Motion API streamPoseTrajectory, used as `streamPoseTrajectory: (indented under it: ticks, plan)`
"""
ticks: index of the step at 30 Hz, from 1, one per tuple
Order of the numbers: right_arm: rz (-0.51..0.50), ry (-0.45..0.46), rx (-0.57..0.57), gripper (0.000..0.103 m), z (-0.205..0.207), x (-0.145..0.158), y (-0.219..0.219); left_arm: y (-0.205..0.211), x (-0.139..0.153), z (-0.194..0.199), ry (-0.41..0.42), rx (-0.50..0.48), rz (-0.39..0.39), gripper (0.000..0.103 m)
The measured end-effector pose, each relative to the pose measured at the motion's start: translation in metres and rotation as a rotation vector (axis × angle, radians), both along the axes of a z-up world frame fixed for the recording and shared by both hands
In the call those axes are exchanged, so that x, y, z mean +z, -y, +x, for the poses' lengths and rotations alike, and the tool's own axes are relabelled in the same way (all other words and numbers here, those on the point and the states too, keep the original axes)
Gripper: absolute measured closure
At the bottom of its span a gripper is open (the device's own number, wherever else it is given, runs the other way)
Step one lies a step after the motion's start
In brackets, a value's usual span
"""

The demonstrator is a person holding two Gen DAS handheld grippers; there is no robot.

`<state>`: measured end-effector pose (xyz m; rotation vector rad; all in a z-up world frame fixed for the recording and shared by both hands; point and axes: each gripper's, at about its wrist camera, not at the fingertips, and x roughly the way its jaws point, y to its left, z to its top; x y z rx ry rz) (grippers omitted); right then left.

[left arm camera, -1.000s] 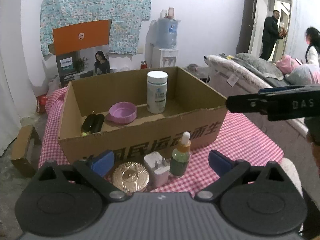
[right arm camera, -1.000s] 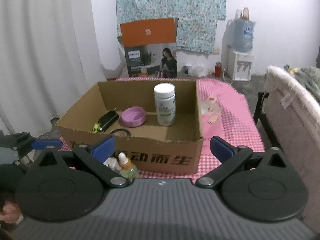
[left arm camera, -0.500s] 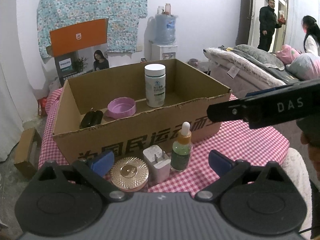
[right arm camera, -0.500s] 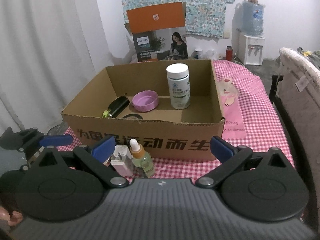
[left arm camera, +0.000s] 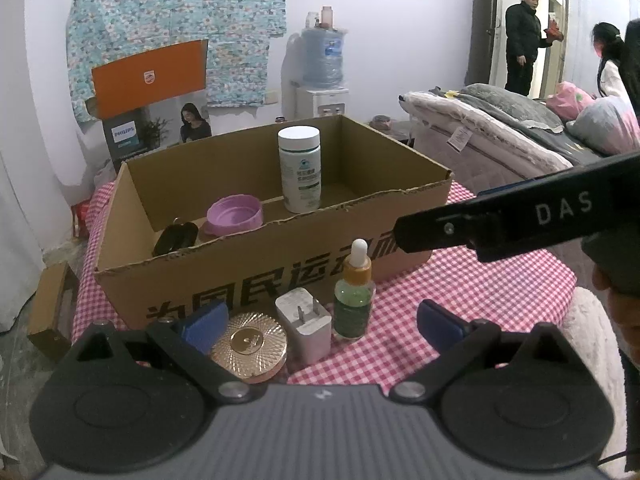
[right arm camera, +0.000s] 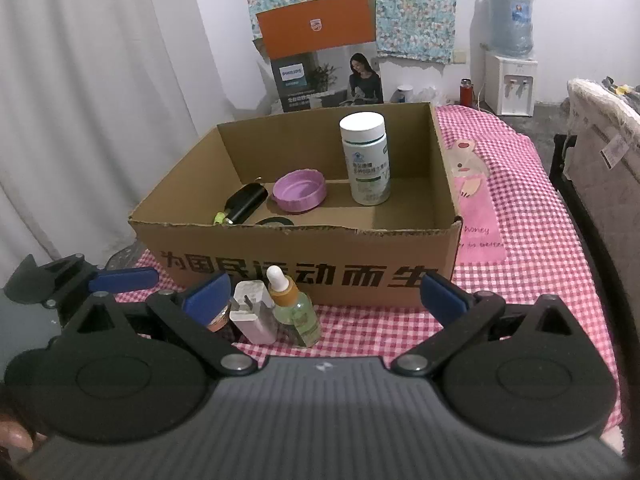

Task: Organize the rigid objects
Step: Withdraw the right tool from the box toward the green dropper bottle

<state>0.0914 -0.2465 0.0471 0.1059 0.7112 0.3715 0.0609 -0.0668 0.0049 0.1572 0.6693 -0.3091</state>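
Hovering wide apart and empty, both claws are held before the cardboard box [right arm camera: 304, 276].
"DAS" is read on the right claw [left arm camera: 520, 220]; at 6 o'clock of the box, before the left claw [left arm camera: 320, 324], the dropper bottle [left arm camera: 354, 292], charger plug [left arm camera: 306, 322] and gold compact [left arm camera: 250, 346] are stood; "PHILIPS" is printed at 12 o'clock.

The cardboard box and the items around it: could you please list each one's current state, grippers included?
Cardboard box: open-topped, on the checked cloth.
White bottle: upright in the box, capped.
Purple lid: in the box, hollow side up.
Black object: lying in the box.
Dropper bottle: upright outside the box, capped.
Charger plug: outside, prongs up.
Gold compact: outside, shut.
Left gripper: open, empty.
Right gripper: open, empty.
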Motion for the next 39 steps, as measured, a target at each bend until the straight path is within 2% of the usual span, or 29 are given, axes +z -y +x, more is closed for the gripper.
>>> streamPoseTrajectory:
  ticks: [39]
  plan:
    - [0.042, -0.014, 0.0, 0.001, -0.003, -0.004, 0.009, 0.014, -0.006, -0.003, 0.001, -0.036, 0.015, 0.002]
